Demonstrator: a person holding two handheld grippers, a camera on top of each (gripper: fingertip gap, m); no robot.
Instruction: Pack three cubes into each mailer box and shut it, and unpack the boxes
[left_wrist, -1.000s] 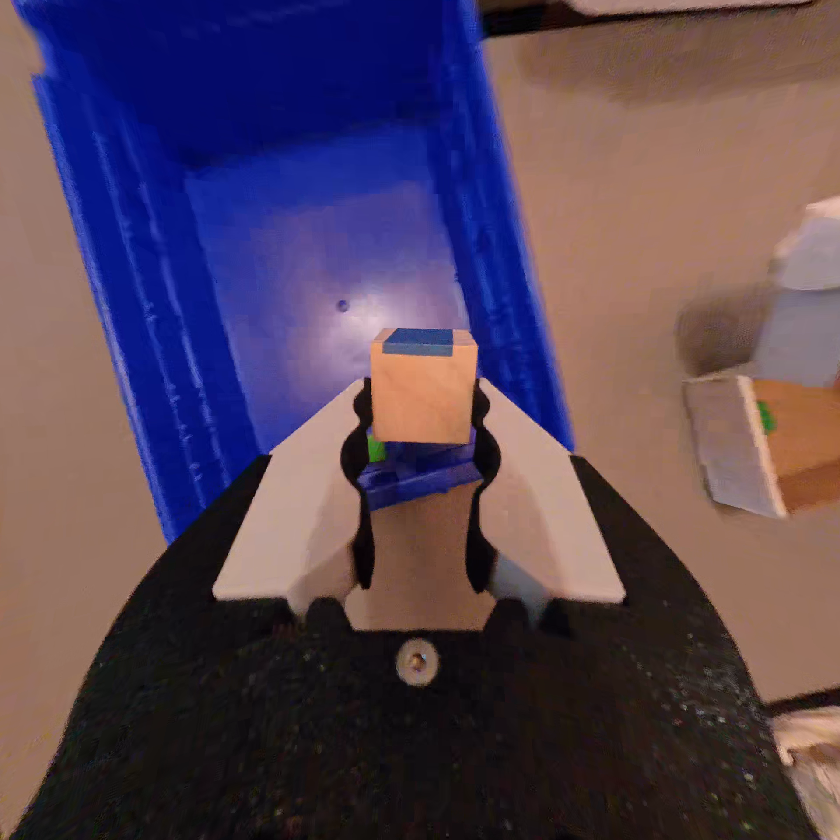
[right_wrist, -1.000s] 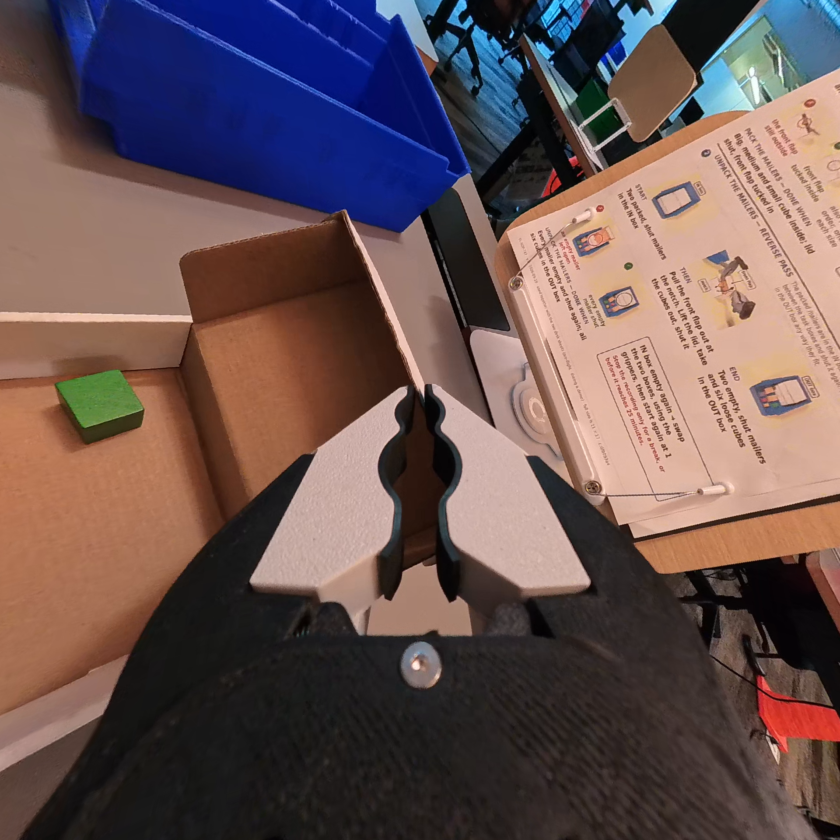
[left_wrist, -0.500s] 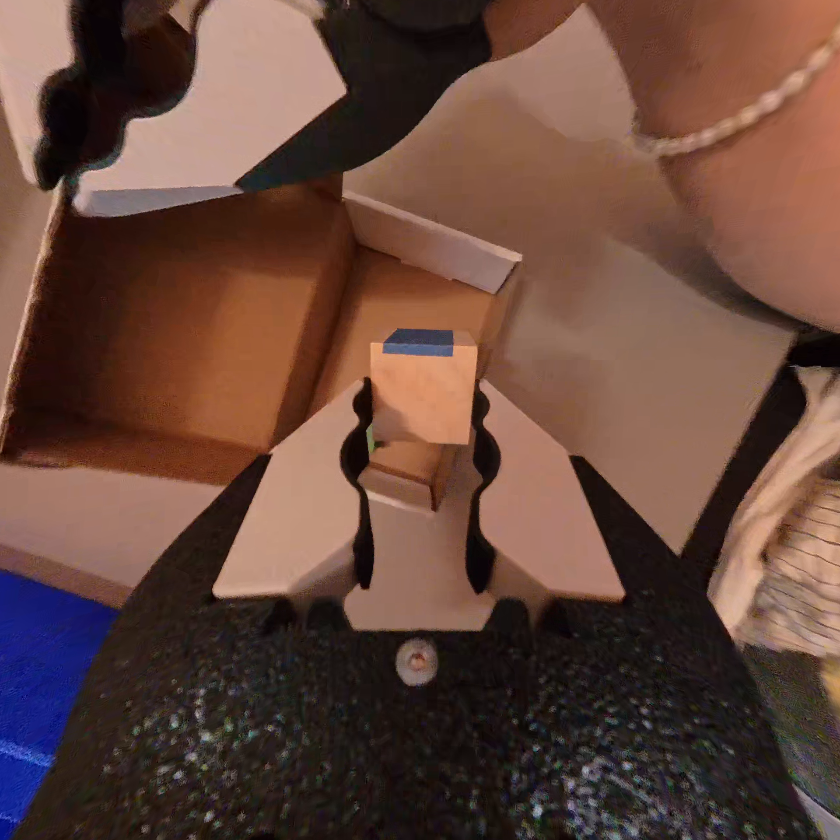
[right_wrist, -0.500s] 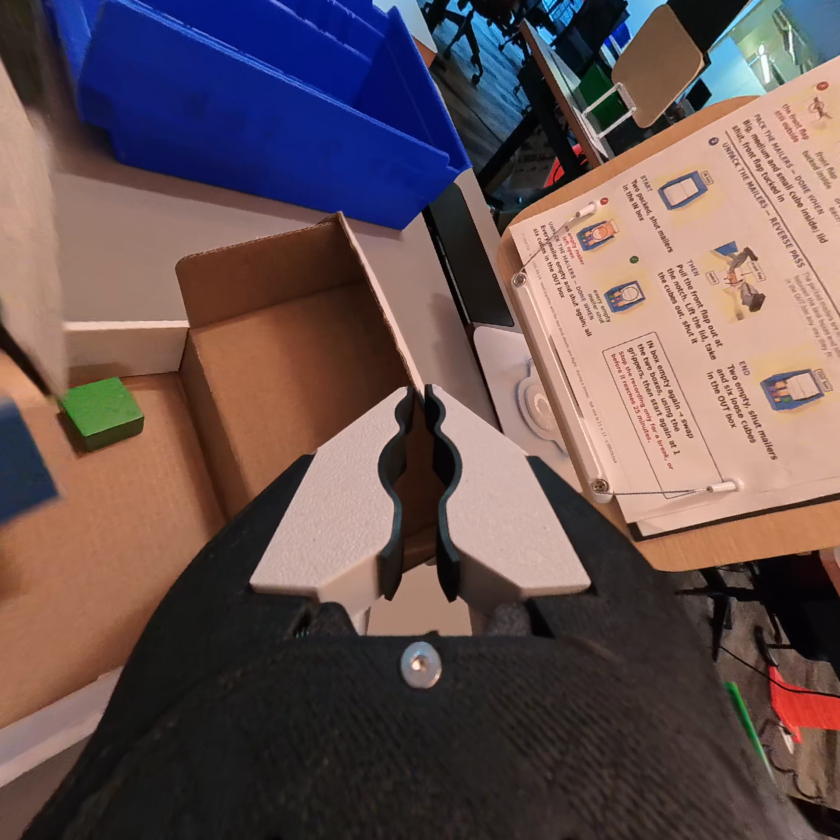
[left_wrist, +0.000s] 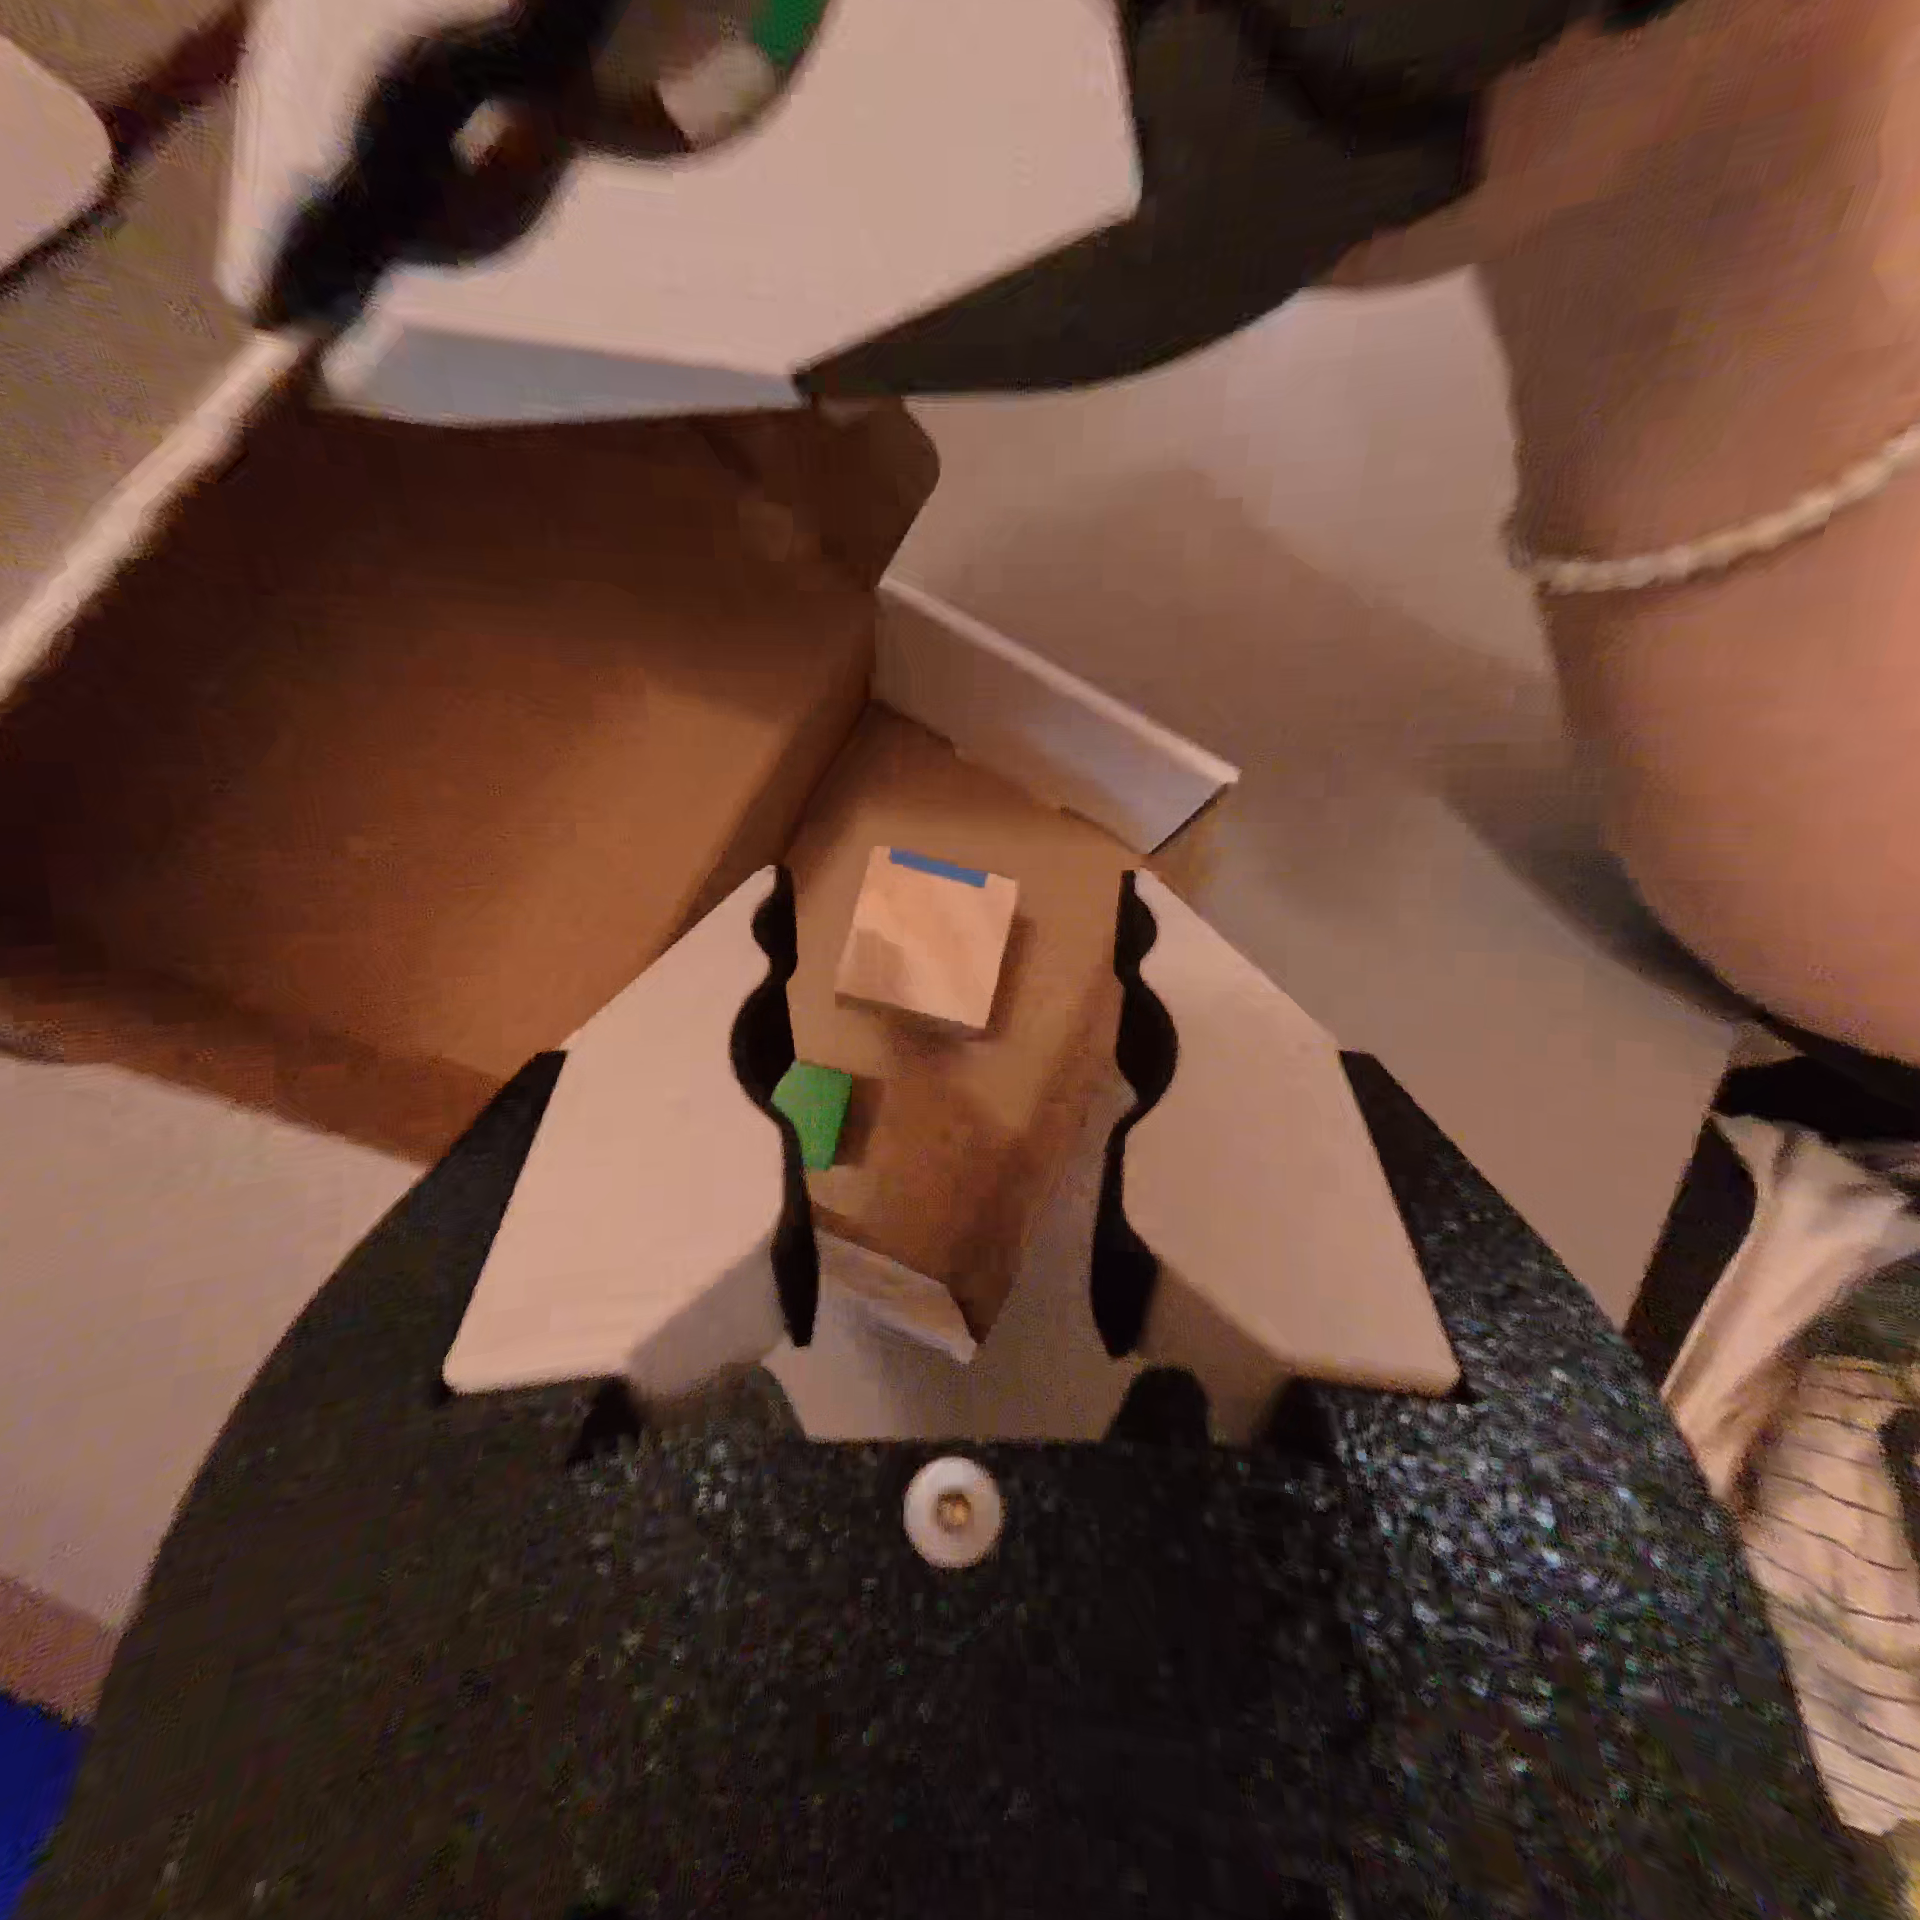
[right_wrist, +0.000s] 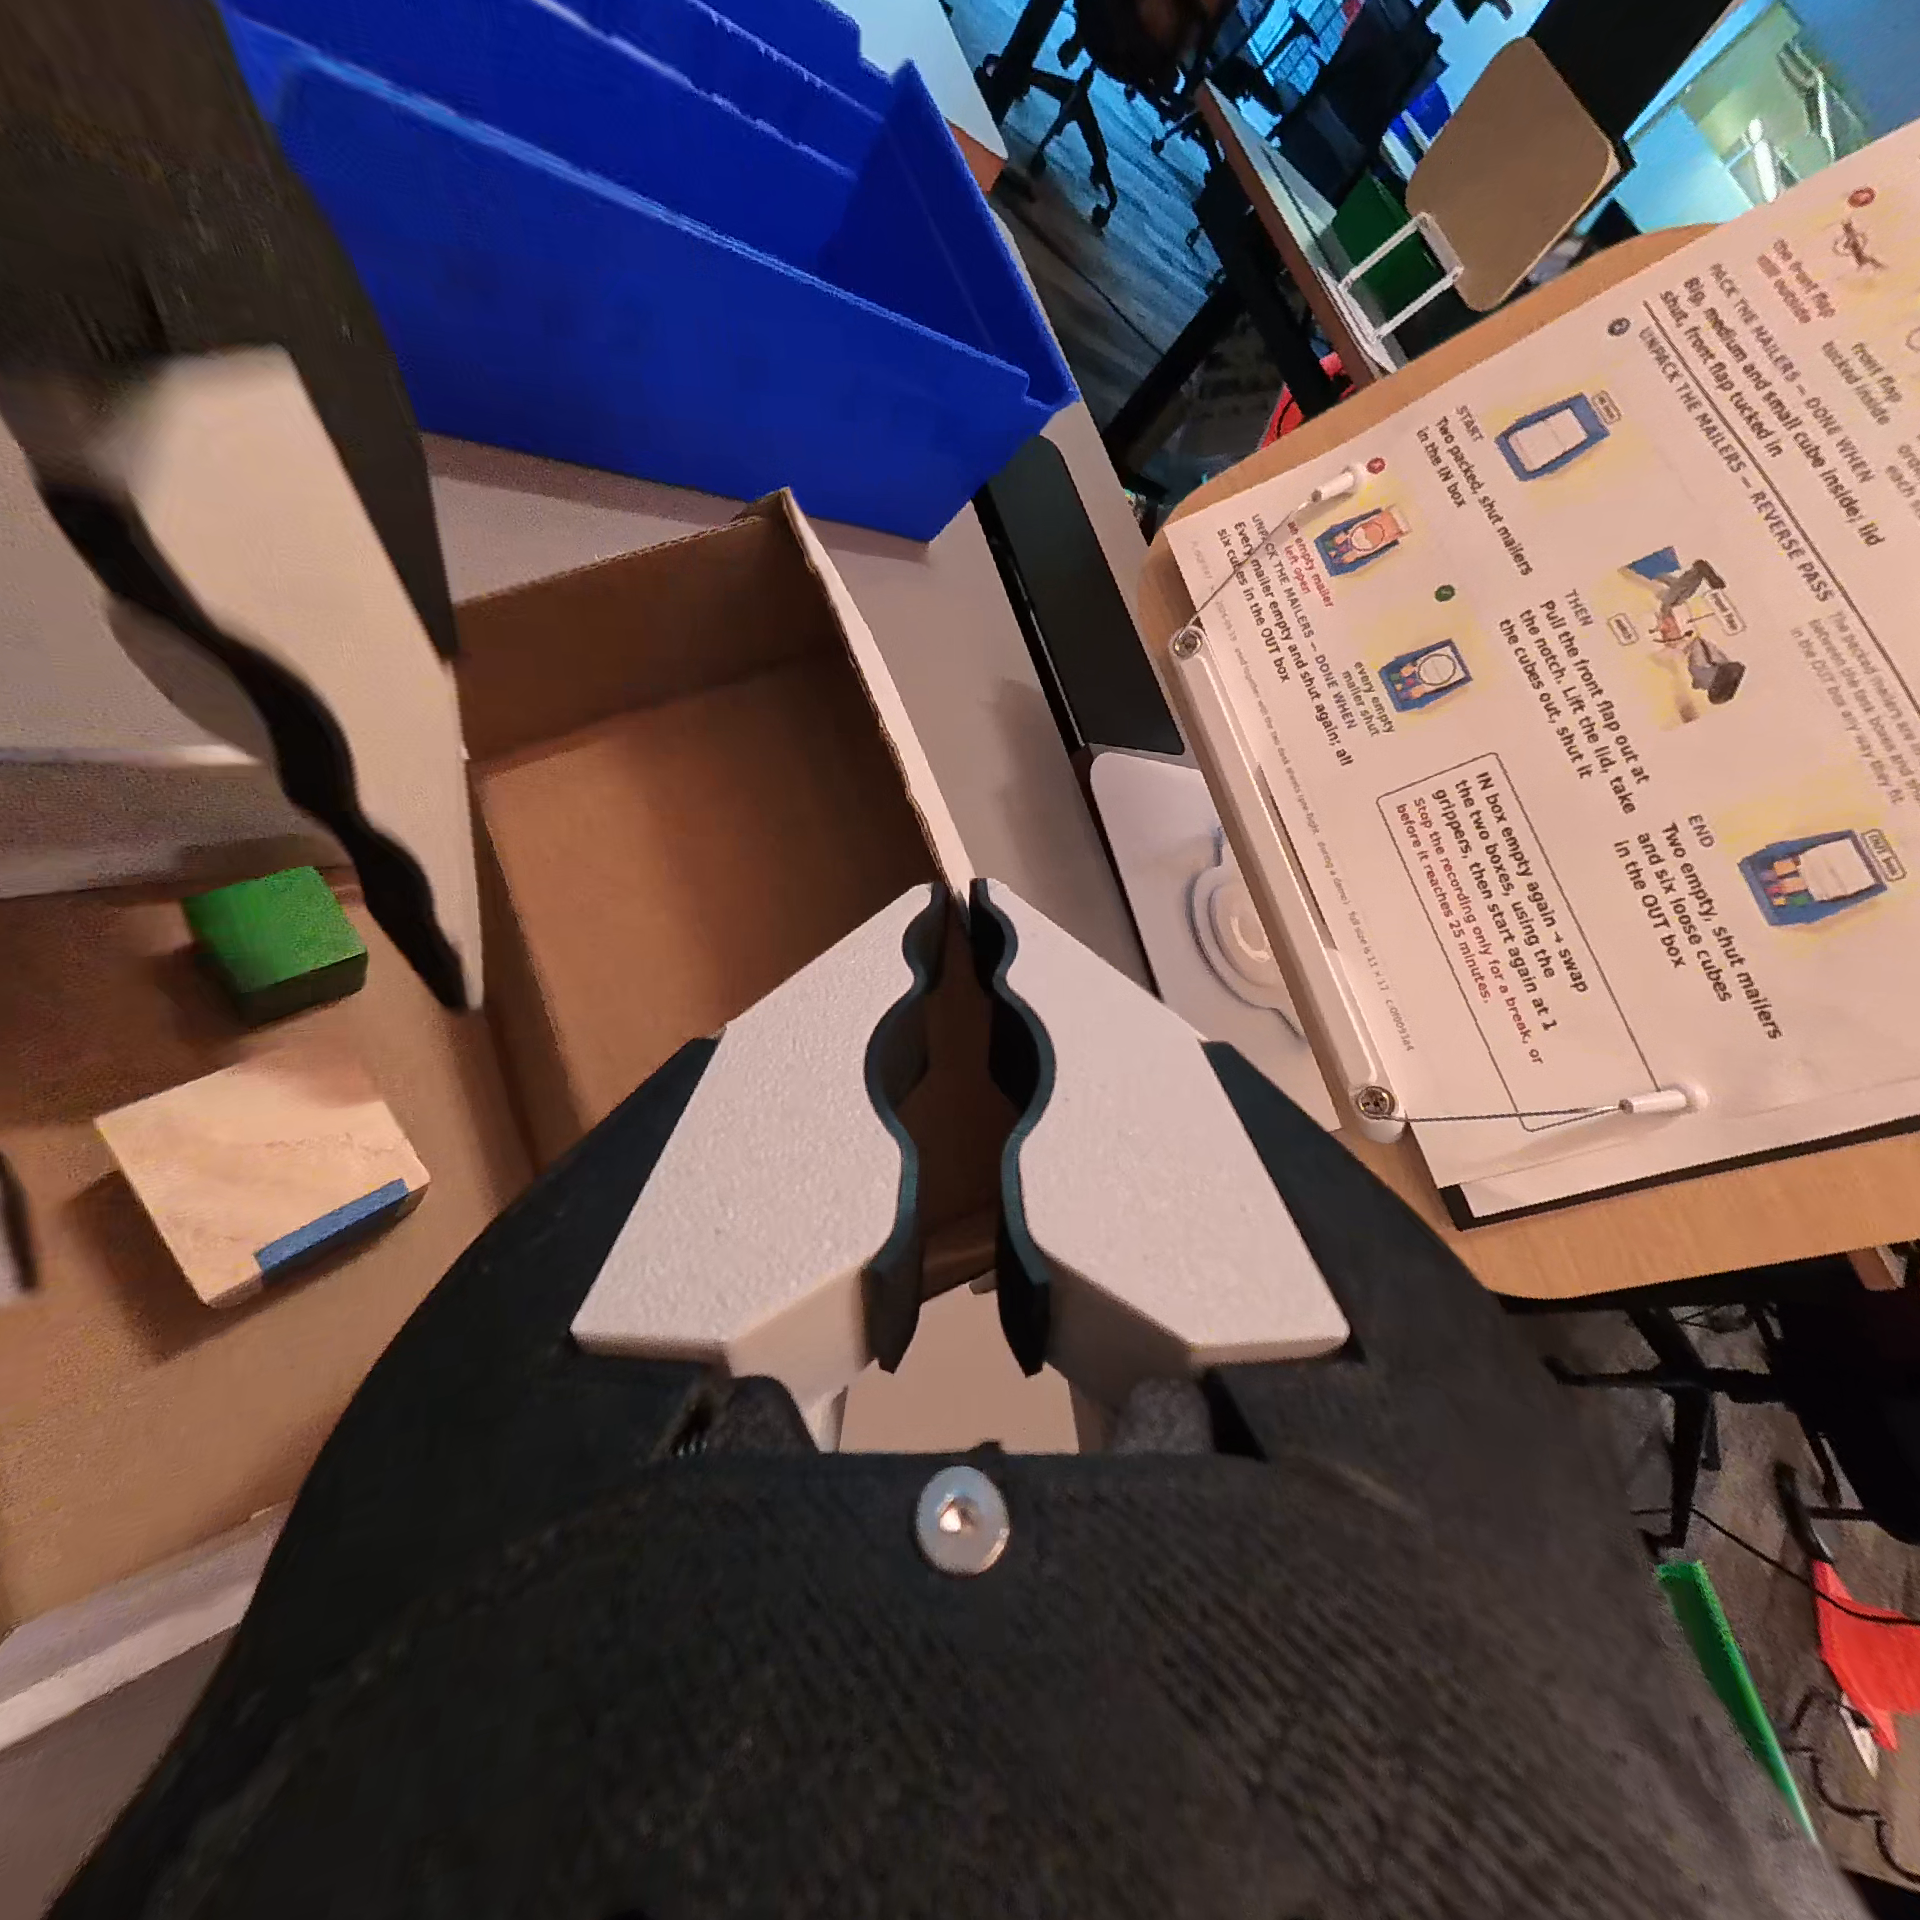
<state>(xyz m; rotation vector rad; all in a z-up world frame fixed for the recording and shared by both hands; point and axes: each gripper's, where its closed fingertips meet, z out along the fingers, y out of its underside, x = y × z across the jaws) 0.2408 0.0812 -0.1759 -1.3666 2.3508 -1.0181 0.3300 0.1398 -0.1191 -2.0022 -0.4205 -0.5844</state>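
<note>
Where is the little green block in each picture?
Left wrist view: green block low centre, inside the cardboard box, beside the left tool's finger.
Right wrist view: green block at the left, inside the box.
Shared landmark: the wooden cube lying nearby.

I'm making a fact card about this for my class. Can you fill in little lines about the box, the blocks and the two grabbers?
box: open cardboard box, lid up
inside the box: wooden block with a blue stripe; smaller green block
blocks touching: no, apart
left grabber: open, empty, above the wooden block
right grabber: shut, pinching the cardboard lid edge
behind the box: blue bins
to the side: instruction sheet on a stand
blocks packed: two seen
</note>
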